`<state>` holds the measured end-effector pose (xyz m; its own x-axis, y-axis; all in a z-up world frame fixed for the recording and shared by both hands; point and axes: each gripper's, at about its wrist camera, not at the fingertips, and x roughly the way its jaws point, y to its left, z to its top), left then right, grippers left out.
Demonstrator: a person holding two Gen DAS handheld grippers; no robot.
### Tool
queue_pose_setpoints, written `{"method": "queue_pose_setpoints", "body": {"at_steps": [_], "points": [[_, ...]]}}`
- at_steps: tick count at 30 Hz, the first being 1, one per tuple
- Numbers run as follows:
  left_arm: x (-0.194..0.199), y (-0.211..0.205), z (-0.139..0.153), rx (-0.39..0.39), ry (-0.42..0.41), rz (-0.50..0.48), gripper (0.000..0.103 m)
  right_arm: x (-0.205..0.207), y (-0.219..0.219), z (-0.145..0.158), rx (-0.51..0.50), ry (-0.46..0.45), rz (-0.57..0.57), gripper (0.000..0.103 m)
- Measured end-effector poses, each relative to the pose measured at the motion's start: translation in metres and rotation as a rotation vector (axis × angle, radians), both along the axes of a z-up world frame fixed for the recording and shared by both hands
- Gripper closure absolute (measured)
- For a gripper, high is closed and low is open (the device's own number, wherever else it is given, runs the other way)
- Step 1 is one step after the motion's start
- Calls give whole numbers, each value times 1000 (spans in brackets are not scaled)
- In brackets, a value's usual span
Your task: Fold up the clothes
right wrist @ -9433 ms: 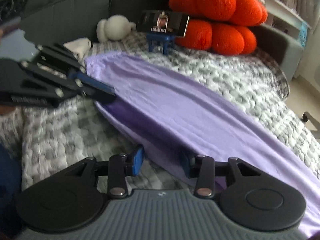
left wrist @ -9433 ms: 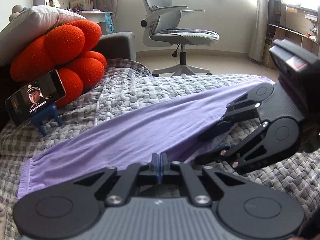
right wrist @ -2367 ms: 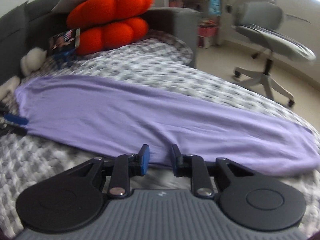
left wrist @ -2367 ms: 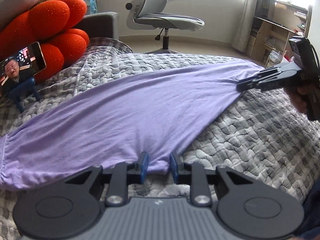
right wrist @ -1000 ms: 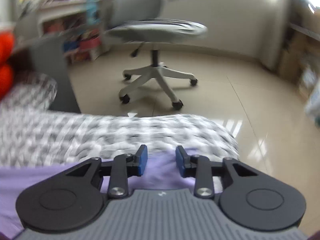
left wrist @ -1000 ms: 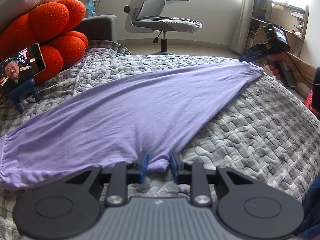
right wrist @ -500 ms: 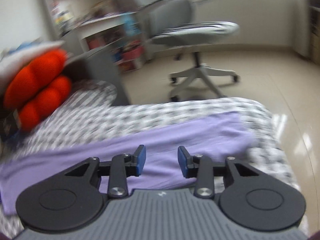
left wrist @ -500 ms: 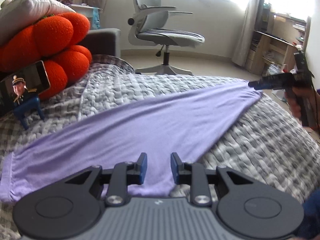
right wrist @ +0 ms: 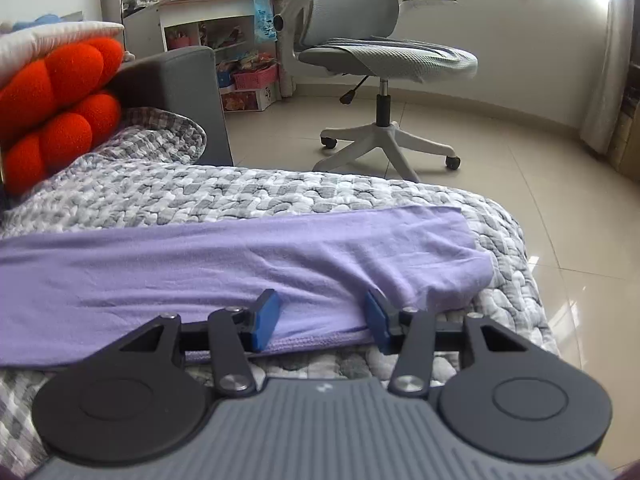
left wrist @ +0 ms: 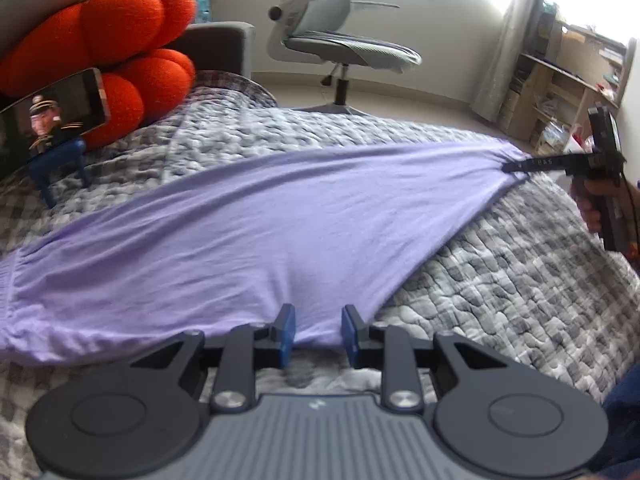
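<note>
On quilt (left wrist: 500, 280): one purple garment (left wrist: 260, 232), long axis from near cushion (left wrist: 120, 40) toward bed's foot. Two grippers, both angled down. Left gripper (left wrist: 316, 330) jaws apart, straddling near hem, not pinching. Right gripper (right wrist: 318, 316) just opened wider, straddling far-end hem.

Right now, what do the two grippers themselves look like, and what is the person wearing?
Both are alike: the left gripper and right gripper each have black linkage arms with silver pivot bolts, two round black discs, a ribbed grey body and blue pads on the fingers. In the left view the right gripper shows white lettering on its side, a black handle and a thin dark cable. A dark blue garment shows at the frame edge.
</note>
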<state>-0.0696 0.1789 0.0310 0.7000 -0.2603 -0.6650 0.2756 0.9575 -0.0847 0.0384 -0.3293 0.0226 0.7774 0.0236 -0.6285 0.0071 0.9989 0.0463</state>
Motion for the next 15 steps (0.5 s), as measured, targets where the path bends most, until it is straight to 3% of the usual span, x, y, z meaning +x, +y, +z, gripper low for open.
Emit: {"method": "queue_pose_setpoints", "body": {"at_steps": [4,7,11,15], "points": [[0,31,10,-14,-28,93,76,-2,13,6,-38,-6,-41,52],[6,63,10,-37,-30,191,76,-7,32,16,-15,-31,-2,52],[15,89,-4,-51,-7,267,76,-9,78,29,-20,-41,147,52],[12,86,-21,-1,22,277,76,-10,132,32,-37,-2,337,52]]}}
